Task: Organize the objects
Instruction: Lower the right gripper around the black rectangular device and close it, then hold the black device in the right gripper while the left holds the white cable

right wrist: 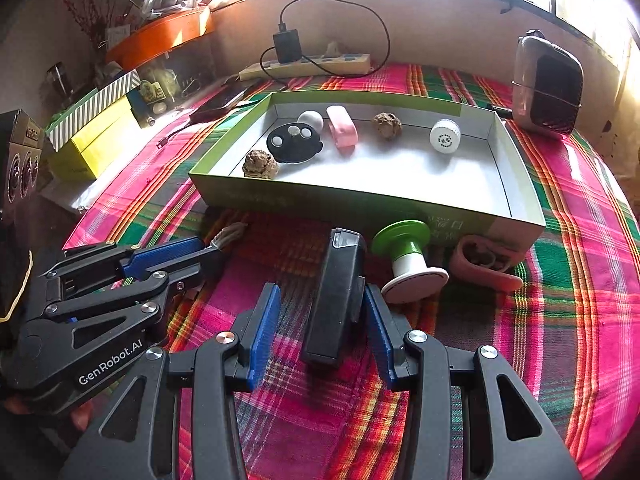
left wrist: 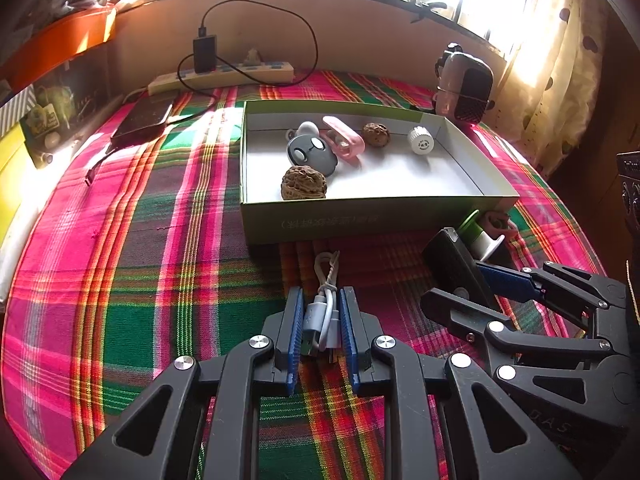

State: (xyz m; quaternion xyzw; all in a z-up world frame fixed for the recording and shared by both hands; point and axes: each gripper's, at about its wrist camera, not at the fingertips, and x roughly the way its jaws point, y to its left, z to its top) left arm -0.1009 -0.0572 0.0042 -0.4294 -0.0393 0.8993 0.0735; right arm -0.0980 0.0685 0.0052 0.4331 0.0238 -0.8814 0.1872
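Left hand-held gripper [left wrist: 320, 320] clamps the cable bundle [left wrist: 323, 312]; right hand-held gripper [right wrist: 322, 328] brackets the black device [right wrist: 336, 300], not yet squeezed. Close squarely, then lift clear of the box [right wrist: 360, 200].

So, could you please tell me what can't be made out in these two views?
- Left wrist view: the white cable bundle has its near end hidden by the left tool.
- Right wrist view: the pink case behind the green-and-white spool has blurred contents.
- Both views: the printing on the box is too small to read.
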